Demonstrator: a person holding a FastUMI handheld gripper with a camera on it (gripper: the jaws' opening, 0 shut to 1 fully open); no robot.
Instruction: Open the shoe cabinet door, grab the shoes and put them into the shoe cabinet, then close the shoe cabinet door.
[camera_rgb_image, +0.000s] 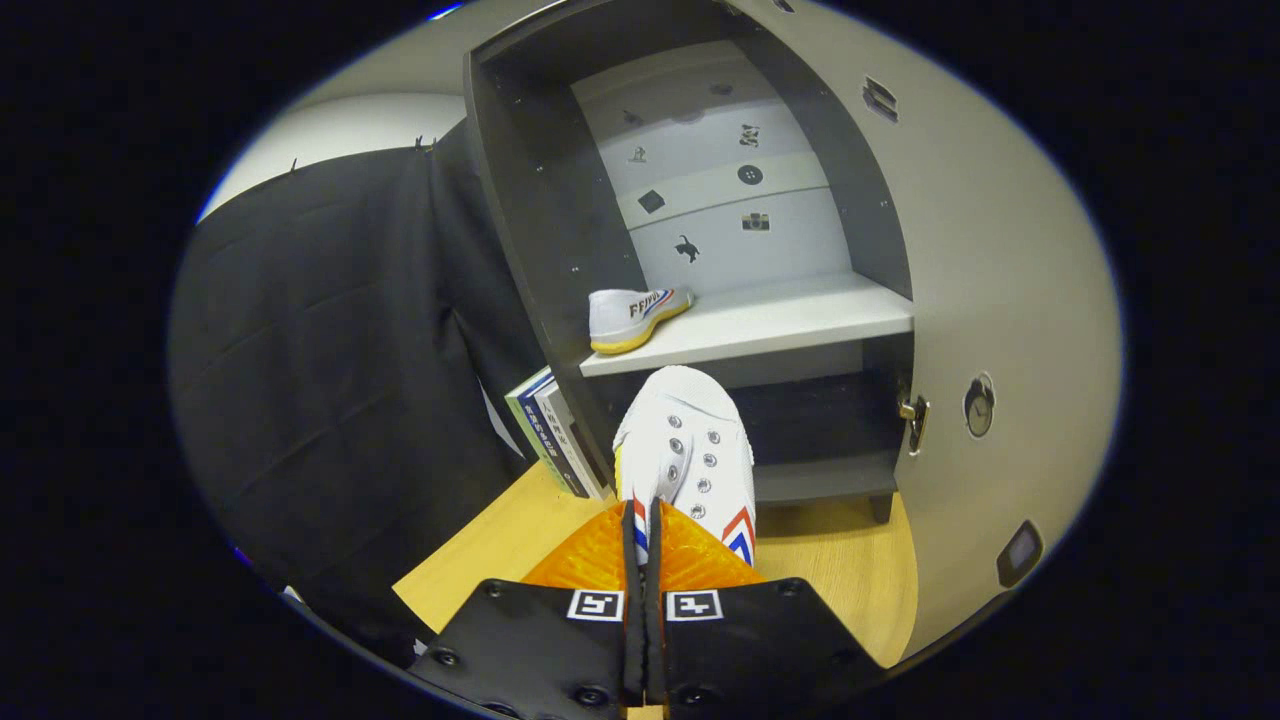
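Shoe held in the tongs before the open cabinet

The tongs are nearly closed, both fingers pinching the heel edge of a white shoe; its heel is hidden behind them and its toe points ahead toward the cabinet. The shoe's sole cannot be seen, so whether it touches the floor is unclear. A second shoe sits at the shelf's left front corner, its toe cut off by the cabinet's side wall. The door stands open at right. Books lean by the cabinet's left side, partly hidden.
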